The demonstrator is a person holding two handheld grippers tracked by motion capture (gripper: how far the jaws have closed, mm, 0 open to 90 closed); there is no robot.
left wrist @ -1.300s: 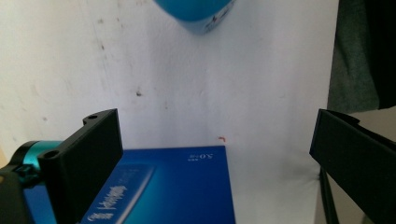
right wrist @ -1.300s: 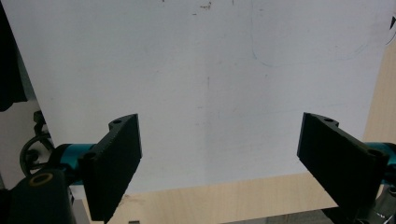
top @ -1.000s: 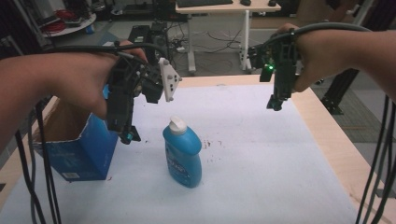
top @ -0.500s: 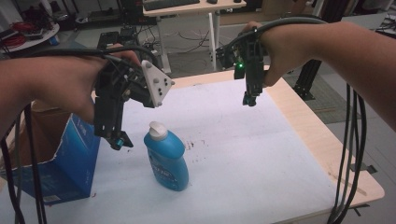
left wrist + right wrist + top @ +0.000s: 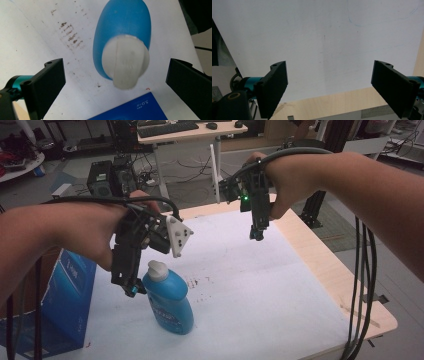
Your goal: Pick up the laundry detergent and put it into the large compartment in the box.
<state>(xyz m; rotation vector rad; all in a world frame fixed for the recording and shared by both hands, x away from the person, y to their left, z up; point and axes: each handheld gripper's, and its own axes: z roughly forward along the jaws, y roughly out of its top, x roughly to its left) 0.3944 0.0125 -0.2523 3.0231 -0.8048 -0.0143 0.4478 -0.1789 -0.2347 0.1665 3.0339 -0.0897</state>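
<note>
Two wide-open jaws of the left hand-held gripper (image 5: 113,82) had dropped around the bottle (image 5: 169,300) cap, holding nothing. That bottle stood lower left on the bench (image 5: 260,285), ready for grabbing.

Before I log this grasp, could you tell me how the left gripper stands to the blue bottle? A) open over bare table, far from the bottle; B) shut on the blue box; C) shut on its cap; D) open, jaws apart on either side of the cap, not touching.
D: in the left gripper view the left gripper is open, its jaws clear of the bottle cap.
</note>
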